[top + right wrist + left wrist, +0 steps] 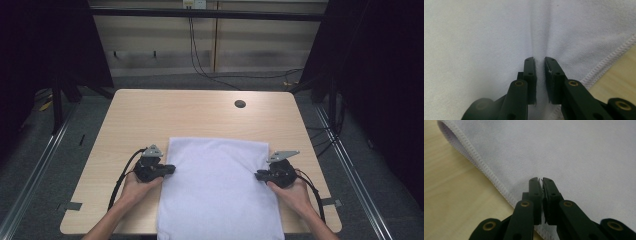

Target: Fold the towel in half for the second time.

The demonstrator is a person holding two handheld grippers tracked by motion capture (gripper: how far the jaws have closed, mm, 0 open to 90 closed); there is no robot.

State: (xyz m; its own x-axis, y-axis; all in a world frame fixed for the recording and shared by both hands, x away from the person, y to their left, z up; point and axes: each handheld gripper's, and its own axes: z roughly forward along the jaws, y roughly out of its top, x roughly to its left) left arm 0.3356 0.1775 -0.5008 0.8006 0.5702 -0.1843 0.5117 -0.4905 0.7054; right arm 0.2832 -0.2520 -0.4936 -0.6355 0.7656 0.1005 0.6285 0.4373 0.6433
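Observation:
A white cloth (217, 185) lies spread on the wooden table (200, 112) and hangs over its near edge. My left gripper (171, 169) rests at the cloth's left hem. In the left gripper view its jaws (541, 180) stand pressed together above the flat cloth (574, 152), with no fold seen between them. My right gripper (258, 175) is at the cloth's right hem. In the right gripper view it (539, 60) is shut on a pinch of cloth (474, 37), and a small ridge runs away from the tips.
A round cable hole (240, 104) sits in the table's far right part. Bare wood lies beyond the cloth and to both sides. Dark curtains and metal rails flank the table, and cables run on the floor behind it.

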